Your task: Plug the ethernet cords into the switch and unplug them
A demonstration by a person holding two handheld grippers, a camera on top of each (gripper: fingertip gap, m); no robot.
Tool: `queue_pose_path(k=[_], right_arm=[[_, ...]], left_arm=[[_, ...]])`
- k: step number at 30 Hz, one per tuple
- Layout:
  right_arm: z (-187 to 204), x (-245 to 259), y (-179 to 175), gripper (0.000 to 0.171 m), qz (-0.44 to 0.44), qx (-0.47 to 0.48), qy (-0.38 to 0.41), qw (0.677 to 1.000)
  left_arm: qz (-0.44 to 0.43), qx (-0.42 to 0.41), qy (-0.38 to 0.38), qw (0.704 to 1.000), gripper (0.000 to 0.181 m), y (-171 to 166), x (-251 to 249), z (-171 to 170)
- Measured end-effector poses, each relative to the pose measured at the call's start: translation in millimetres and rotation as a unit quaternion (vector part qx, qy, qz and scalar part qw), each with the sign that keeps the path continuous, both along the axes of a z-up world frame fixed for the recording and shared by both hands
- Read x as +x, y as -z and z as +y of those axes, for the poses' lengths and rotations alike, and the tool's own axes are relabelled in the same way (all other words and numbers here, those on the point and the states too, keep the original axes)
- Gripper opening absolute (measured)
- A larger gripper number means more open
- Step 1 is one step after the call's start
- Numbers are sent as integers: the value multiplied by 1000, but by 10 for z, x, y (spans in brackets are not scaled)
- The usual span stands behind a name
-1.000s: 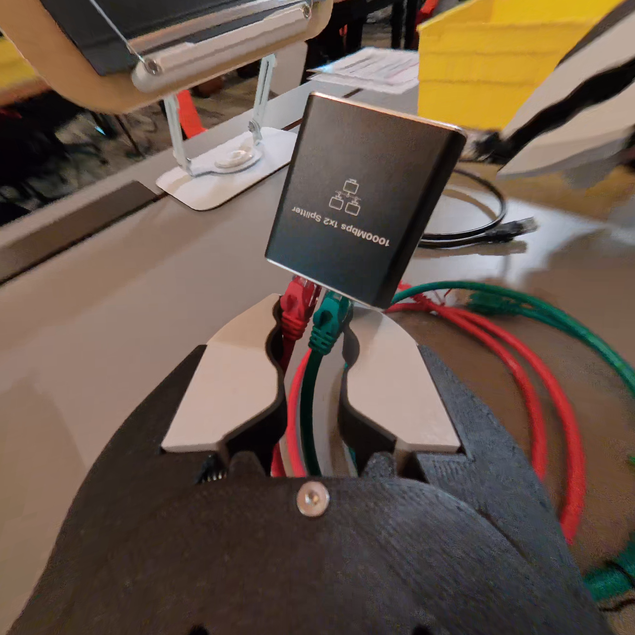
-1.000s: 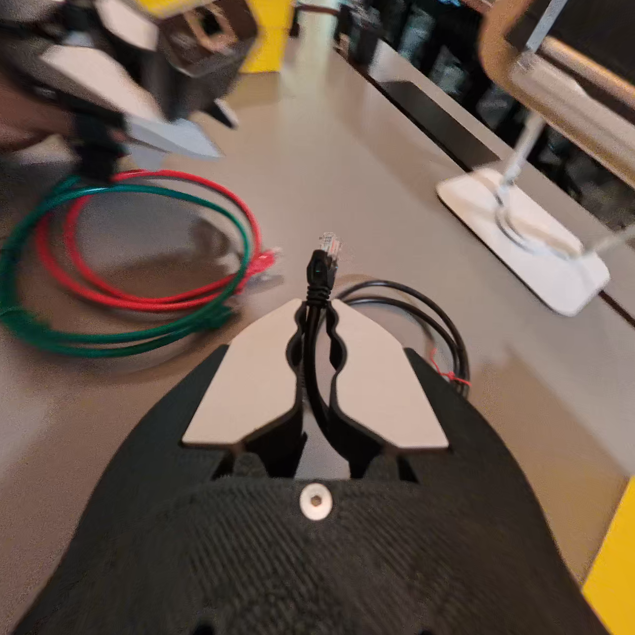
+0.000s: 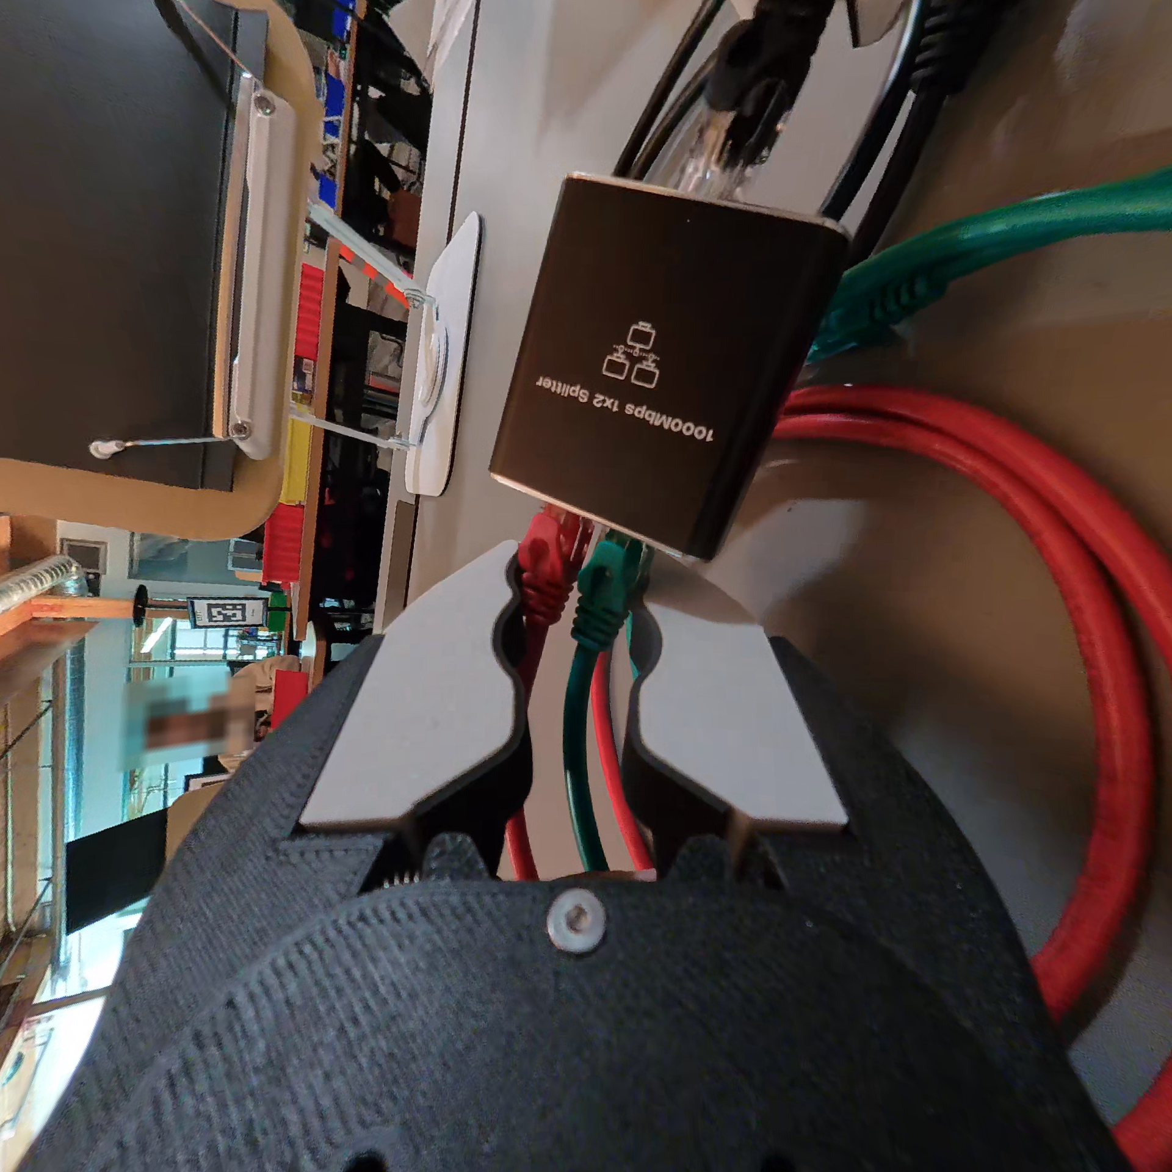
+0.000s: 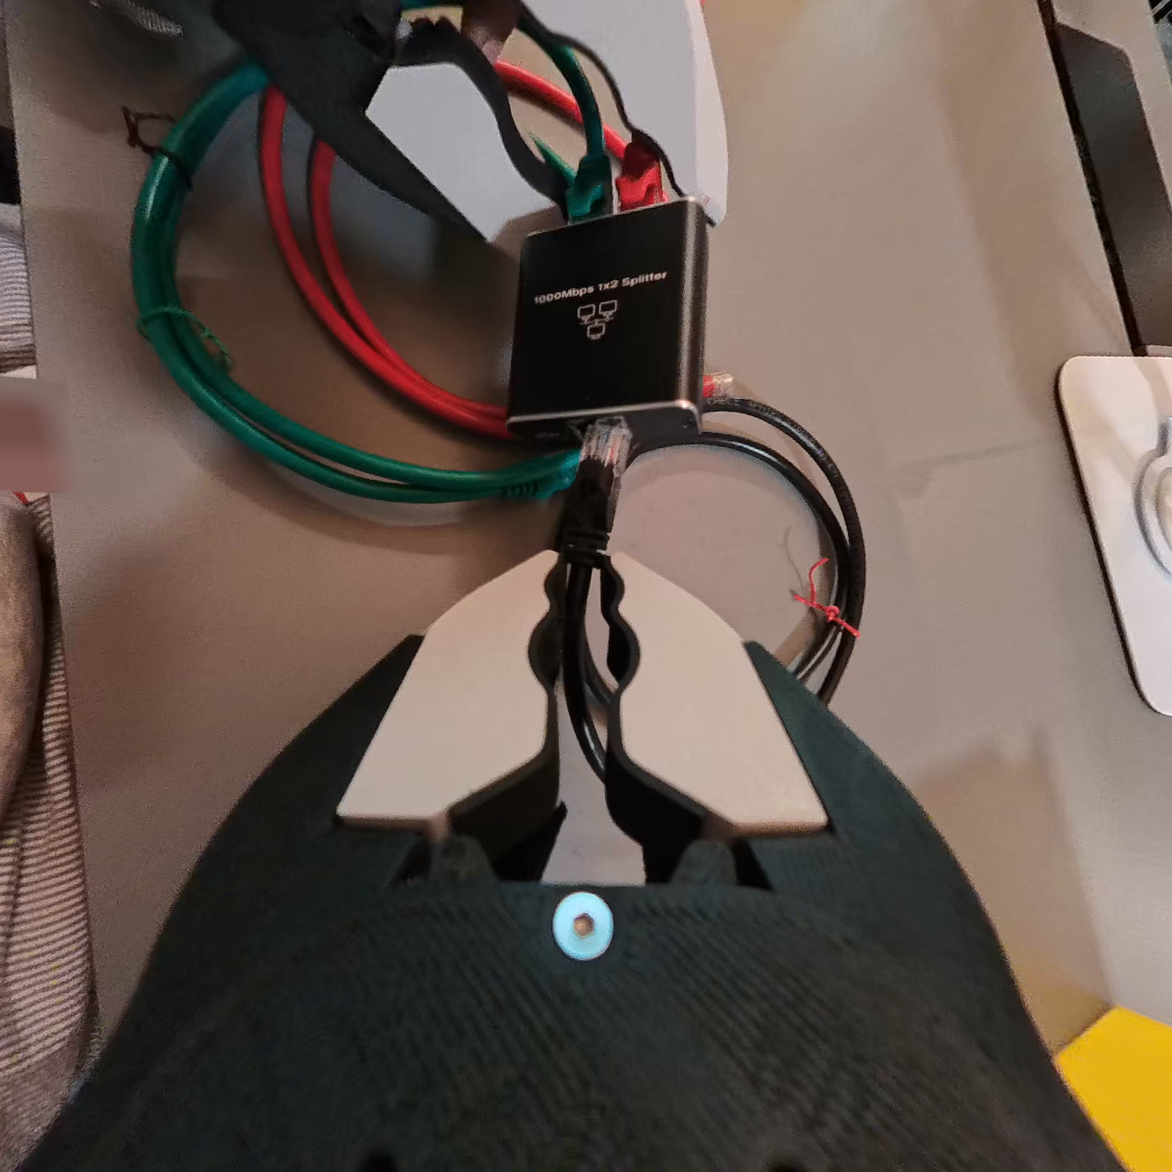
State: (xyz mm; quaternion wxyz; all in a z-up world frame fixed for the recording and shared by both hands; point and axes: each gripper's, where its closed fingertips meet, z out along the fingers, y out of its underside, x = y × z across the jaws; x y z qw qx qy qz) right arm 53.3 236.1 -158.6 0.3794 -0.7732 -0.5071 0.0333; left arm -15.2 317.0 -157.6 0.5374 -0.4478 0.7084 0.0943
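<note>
The black switch (image 3: 666, 361) hangs above the table on a red plug (image 3: 548, 564) and a green plug (image 3: 602, 590) seated in its near side. My left gripper (image 3: 577, 571) is shut on the red and green cords just behind those plugs. My right gripper (image 4: 585, 558) is shut on the black cord, right behind its plug (image 4: 599, 469). The plug's clear tip sits at the mouth of the single port on the switch (image 4: 609, 317); I cannot tell how deep it is. The plug also shows in the left wrist view (image 3: 716, 152).
Green cord loops (image 4: 190, 380), red cord loops (image 4: 355, 317) and black cord loops (image 4: 843, 539) lie on the tan table around the switch. A white stand base (image 4: 1116, 507) holding a dark screen (image 3: 127, 241) stands to one side. A yellow bin corner (image 4: 1116, 1091) is near.
My right gripper has carried the black plug across to the switch's free port. My left gripper has rolled sideways, still holding the switch by its cords.
</note>
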Motion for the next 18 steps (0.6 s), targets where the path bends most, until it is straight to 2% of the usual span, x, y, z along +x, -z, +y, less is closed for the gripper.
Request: queue_pose_path(k=[8, 18], right_arm=[[-23, 18, 96, 10, -93, 33, -13, 995], [-28, -29, 114, 10, -87, 39, -18, 995]], left_arm=[[31, 22, -2, 999, 30, 61, 8, -2], [36, 22, 3, 999, 29, 82, 44, -36]])
